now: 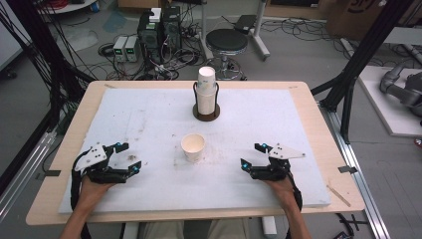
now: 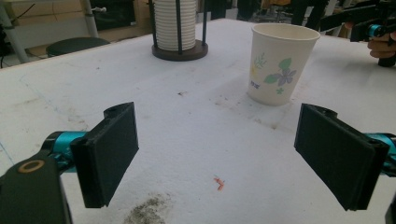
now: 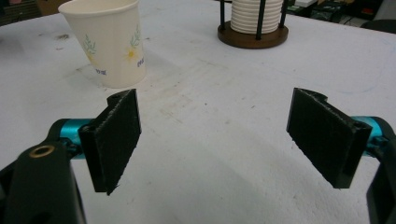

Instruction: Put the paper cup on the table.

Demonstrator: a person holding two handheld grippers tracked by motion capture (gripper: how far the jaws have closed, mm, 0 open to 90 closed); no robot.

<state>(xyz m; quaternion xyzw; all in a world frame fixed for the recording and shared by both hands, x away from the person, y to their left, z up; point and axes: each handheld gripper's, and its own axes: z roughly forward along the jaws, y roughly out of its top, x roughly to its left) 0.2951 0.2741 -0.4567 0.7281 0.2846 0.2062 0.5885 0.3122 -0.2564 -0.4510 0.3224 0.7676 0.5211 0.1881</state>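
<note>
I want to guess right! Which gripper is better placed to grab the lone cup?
Probably the left gripper: its open jaws sit a bit closer to the paper cup than the right gripper, also open.

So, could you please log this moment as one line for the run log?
left gripper: open, empty | right gripper: open, empty | paper cup: upright, untouched, between them | cup stack: in holder, far edge

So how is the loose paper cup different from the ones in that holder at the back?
The single paper cup stands alone, mouth up, mid-table between the two grippers; the stacked cups are nested into one tall column inside a dark wire holder near the far edge. The single cup shows a printed flower pattern; the stacked cups show ribbed white rims. Both are pale paper cups resting over the white mat.
</note>
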